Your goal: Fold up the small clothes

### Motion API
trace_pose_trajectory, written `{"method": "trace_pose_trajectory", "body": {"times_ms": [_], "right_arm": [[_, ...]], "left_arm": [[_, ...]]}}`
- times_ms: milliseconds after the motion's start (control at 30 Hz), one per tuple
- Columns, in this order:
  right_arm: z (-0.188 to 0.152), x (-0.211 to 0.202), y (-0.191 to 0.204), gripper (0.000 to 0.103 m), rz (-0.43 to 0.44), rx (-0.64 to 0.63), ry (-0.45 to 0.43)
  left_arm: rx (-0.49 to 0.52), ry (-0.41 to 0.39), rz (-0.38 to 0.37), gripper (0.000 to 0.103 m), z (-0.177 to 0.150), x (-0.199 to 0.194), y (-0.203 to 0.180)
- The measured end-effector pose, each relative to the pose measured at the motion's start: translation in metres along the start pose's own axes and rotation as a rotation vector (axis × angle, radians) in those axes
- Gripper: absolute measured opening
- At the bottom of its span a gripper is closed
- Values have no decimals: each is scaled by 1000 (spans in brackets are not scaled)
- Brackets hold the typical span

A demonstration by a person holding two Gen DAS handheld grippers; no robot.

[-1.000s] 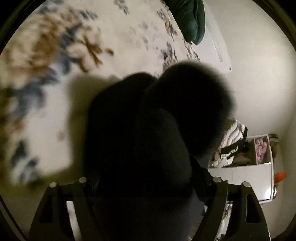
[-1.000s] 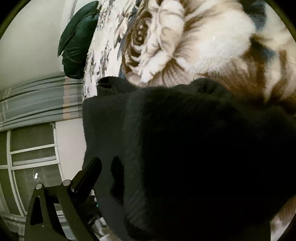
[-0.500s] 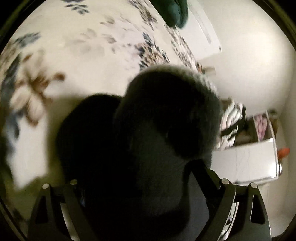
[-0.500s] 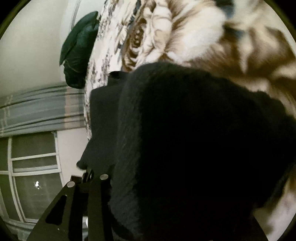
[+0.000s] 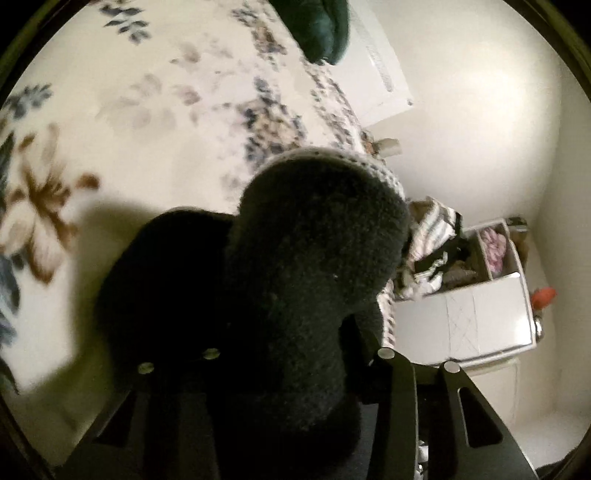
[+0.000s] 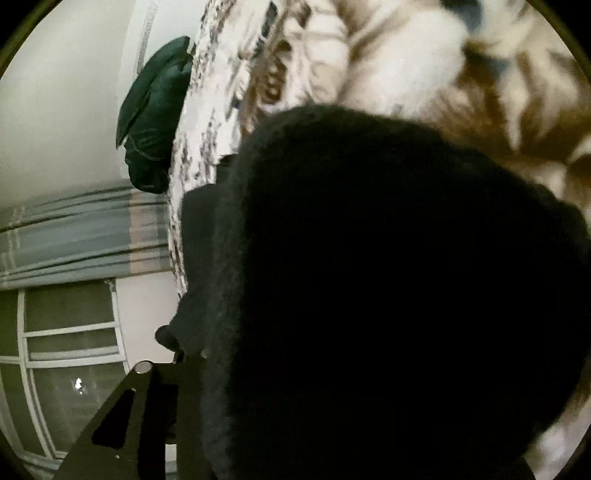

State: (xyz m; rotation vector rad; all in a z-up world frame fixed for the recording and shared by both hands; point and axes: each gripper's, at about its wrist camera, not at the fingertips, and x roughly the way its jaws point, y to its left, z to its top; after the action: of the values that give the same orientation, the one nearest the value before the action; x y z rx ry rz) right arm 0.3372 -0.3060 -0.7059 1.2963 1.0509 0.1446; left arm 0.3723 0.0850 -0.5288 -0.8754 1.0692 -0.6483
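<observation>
1. Left wrist view, containers: a white storage box stands on the floor at right, against the wall. One open compartment holds a pink bundle; the next holds striped and dark clothes piled above the rim.
2. Left wrist view, task item: a black fuzzy garment fills the centre, bunched up and rising from between the fingers of the left gripper, above the bedspread.
3. Left wrist view, jaws: they have just been closing, with the garment between them. The frame arms stand close in against the cloth on both sides, so the jaws read as clamped on the garment; the pads themselves are hidden by fabric.
4. Left wrist view, surface and room: a cream bedspread with blue and brown flower print, blurred at left. A dark green cushion lies at its far end. Plain white wall at right; a small orange object on the floor beside the box, too small to identify.
5. Right wrist view, task item: the same garment covers most of the frame, draped over the right gripper.
6. Right wrist view, jaws: just been closing; only one frame arm shows, tight against the cloth, the other is buried. Reads as clamped on the garment.
7. Right wrist view, room: a window with white bars, a grey curtain, the cushion, large brown flowers on the bedspread.
</observation>
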Motion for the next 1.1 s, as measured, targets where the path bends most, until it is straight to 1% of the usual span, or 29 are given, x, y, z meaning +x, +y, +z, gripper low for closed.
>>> {"method": "trace_pose_trajectory", "body": {"times_ms": [33,100,200,300,367,400,433,467,500,533,600,667,700,733,767,800,833,867,900,1100], "right_arm": [[-3,-2,6,38,-6,-14,-11],[-6,-4,18,38,-5,-31,-22],[-10,-8,35,37,19,-26,-45],[-15,-12,48,37,19,-22,-58],[-17,-10,44,37,-5,-5,-42],[-18,-8,33,37,-10,19,-24],[-19,-8,22,38,-13,45,-10],[-20,-6,11,39,-10,64,4],[-19,-3,3,40,-6,75,17],[-16,0,-5,43,-3,88,30],[-11,2,-13,44,24,97,47],[-6,6,-14,47,12,66,73],[-4,8,-13,48,0,52,88],[-1,9,-12,50,-6,49,97],[0,11,-10,51,-8,51,107],[2,12,-10,51,-15,57,116],[3,12,-11,53,-22,61,123],[5,13,-12,53,-27,64,130],[7,14,-11,53,-33,65,137],[24,30,-4,56,-40,69,169]], "left_arm": [[15,5,7,37,3,-2,-4],[25,17,-10,37,10,-4,-10],[40,35,-18,36,24,-5,-18],[21,66,11,37,23,-6,-15],[26,98,93,45,15,1,-3],[17,119,116,46,9,4,6],[-1,126,128,54,3,3,13],[-12,118,125,58,-2,0,17],[-22,106,111,59,-6,-6,19],[-24,97,112,62,-10,-12,18],[-8,57,140,66,-18,-31,14],[-4,16,161,75,-27,-45,15],[-25,-1,151,77,-30,-48,20],[-76,-11,112,78,-33,-47,31],[-113,-16,89,85,-33,-43,39],[-147,-22,65,88,-33,-38,48],[-175,-17,64,101,-32,-31,56],[-193,5,74,103,-30,-24,62],[-197,11,74,103,-29,-20,64],[-196,6,68,103,-26,-13,72]]}}
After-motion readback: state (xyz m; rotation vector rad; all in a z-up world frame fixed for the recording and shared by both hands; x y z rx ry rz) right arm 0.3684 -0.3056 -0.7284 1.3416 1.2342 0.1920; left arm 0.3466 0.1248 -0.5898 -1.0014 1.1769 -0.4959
